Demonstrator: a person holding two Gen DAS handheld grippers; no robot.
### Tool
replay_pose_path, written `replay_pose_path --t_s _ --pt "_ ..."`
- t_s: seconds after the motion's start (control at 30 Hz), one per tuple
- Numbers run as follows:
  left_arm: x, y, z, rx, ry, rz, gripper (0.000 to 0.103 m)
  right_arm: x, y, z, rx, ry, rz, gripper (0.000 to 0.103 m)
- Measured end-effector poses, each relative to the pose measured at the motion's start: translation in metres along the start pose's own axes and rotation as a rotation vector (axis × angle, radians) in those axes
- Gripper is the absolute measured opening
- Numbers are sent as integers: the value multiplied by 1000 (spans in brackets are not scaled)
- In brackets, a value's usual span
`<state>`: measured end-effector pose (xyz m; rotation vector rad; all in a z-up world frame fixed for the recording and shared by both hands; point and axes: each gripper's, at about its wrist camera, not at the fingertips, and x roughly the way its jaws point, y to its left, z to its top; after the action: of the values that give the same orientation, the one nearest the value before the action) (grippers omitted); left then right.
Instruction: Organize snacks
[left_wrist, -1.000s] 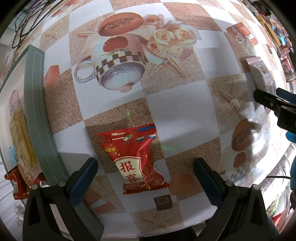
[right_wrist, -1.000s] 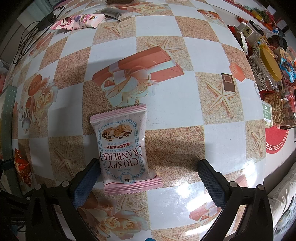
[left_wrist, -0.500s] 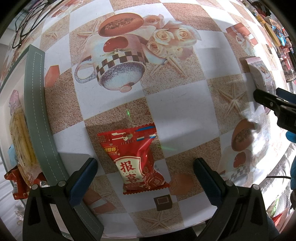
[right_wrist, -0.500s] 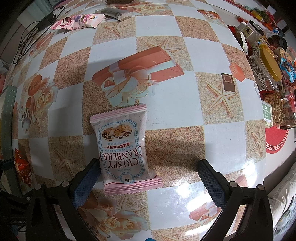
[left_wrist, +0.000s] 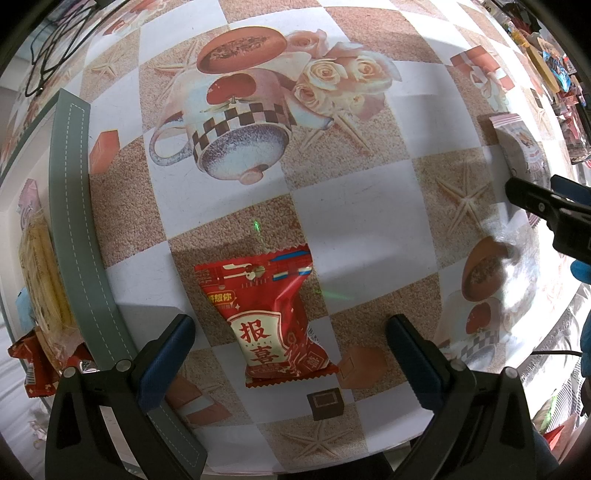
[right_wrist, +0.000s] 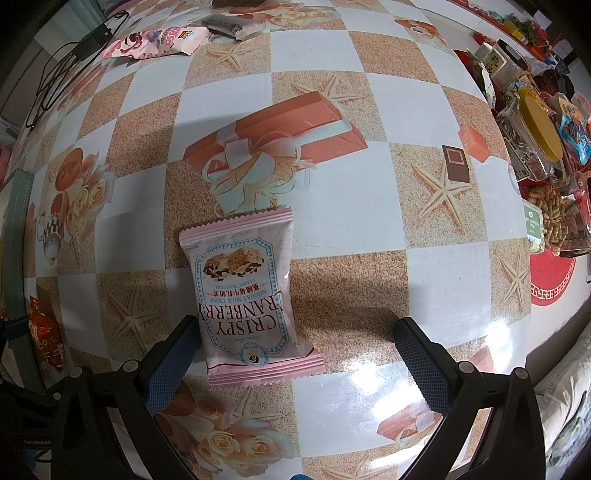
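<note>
the red snack packet (left_wrist: 267, 317) lies flat on the checked tablecloth (left_wrist: 362, 221). it looks like a light, puffed foil pillow pack, soft and slippery, with contents that may crush under a hard squeeze. the best hold is probably across its narrow waist or on the crimped bottom seam nearest the gripper. taking this packet as the landmark: the left gripper (left_wrist: 288, 354) hovers just over its near end, jaws spread wide with one blue pad to each side and neither touching the foil. the packet sits nearer the left-hand pad than the other. left of it runs a grey-green tray rim (left_wrist: 74, 221), with other packets already lying beyond the rim. far to its right lies the pink cranberry packet (right_wrist: 245, 295), equally light and crinkly, flat on the same cloth. the right gripper (right_wrist: 291, 360) is spread open around that packet's near seam, its left-hand pad just beside the wrapper edge; contact is unclear.
</note>
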<state>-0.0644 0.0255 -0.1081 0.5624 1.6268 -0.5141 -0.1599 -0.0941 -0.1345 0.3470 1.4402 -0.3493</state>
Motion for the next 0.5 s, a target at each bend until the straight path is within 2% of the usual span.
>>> replay_pose_path --t_s 0.5 --pt "0 1 -1 -3 -9 -4 103 0 0 1 -1 0 0 103"
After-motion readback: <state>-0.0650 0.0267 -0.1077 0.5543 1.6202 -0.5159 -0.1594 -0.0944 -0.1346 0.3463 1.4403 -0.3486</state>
